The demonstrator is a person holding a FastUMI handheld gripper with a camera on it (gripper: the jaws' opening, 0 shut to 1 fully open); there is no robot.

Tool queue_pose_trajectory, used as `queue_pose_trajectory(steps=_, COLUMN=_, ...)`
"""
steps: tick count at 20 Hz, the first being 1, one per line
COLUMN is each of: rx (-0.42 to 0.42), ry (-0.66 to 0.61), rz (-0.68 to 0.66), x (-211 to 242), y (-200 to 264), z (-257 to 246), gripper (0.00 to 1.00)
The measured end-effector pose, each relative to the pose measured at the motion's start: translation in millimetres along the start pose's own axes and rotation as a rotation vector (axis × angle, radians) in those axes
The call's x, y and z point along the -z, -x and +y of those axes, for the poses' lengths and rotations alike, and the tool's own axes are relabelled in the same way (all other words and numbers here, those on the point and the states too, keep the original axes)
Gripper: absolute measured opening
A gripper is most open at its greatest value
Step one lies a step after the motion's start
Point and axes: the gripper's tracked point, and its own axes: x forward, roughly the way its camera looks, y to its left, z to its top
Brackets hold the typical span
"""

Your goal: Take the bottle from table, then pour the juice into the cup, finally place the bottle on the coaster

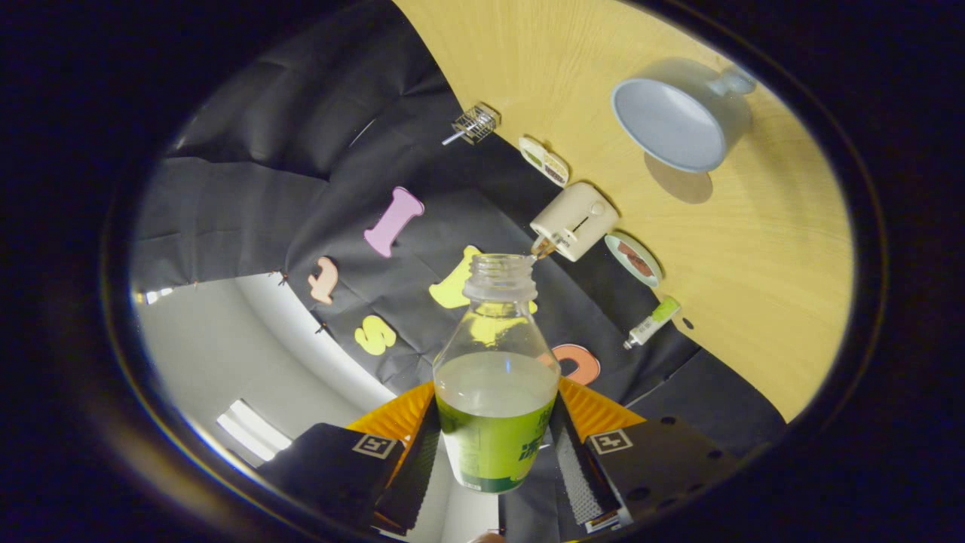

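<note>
A clear bottle (pixel 496 392) with a green label and no cap stands between my fingers, and my gripper (pixel 494 452) is shut on its lower body. Pale juice fills it to about half, level with the top of the label. No juice leaves its open mouth (pixel 500 265). The scene looks strongly tilted, with the wooden table (pixel 754 286) running past the bottle's right side. A pale blue cup (pixel 675 117) with a handle stands on that table, far beyond the bottle's mouth and to its right, its inside showing empty.
Along the table's edge by the black cloth wall sit a small wire basket (pixel 475 123), a small divided tray (pixel 543 160), a cream toaster (pixel 574 220), a little round dish (pixel 633 259) and a green-capped tube (pixel 652 320). A pale wall lies to the left.
</note>
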Motion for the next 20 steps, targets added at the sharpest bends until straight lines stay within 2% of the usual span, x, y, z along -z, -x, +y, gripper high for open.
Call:
queue_pose_trajectory(steps=11, rx=-0.012, ry=0.019, rz=0.032, x=18, y=-7, z=20, gripper=0.77)
queue_pose_trajectory(steps=17, rx=-0.003, ry=0.016, rz=0.033, x=18, y=-3, z=23, gripper=0.77)
queue_pose_trajectory(steps=20, rx=0.027, ry=0.059, rz=0.042, x=24, y=-6, z=16, gripper=0.77)
